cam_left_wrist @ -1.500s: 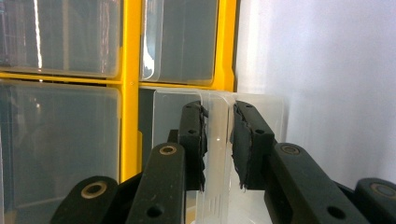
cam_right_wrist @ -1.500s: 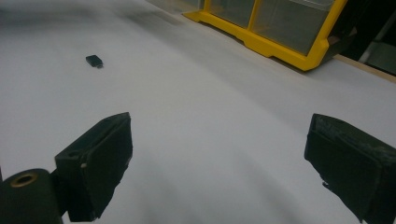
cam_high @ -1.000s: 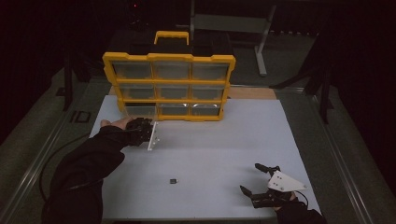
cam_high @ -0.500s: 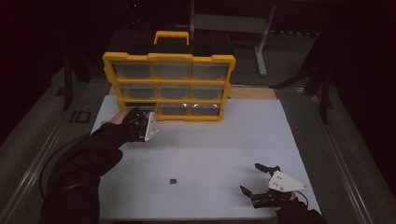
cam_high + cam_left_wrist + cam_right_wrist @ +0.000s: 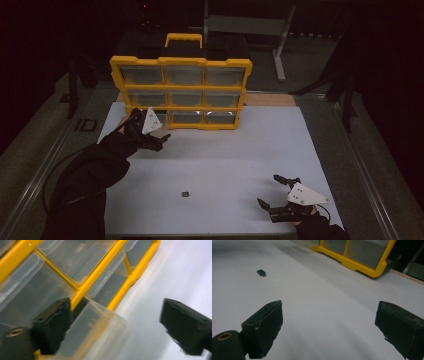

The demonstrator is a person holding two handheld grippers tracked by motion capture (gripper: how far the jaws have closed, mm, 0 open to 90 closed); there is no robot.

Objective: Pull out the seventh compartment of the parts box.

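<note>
We see the left gripper (image 5: 150, 131) at the lower left corner of the yellow organizer (image 5: 181, 92), which stands at the far side of the white table (image 5: 225, 165); its jaws have just been opening and now stand wide apart, with a clear drawer (image 5: 92, 332), pulled partly out of the frame, just beside one jaw and not clamped. The right gripper (image 5: 278, 192) hangs released over the near right of the table, nothing between its jaws, well apart from the small black part (image 5: 186, 194) lying near the middle.
</note>
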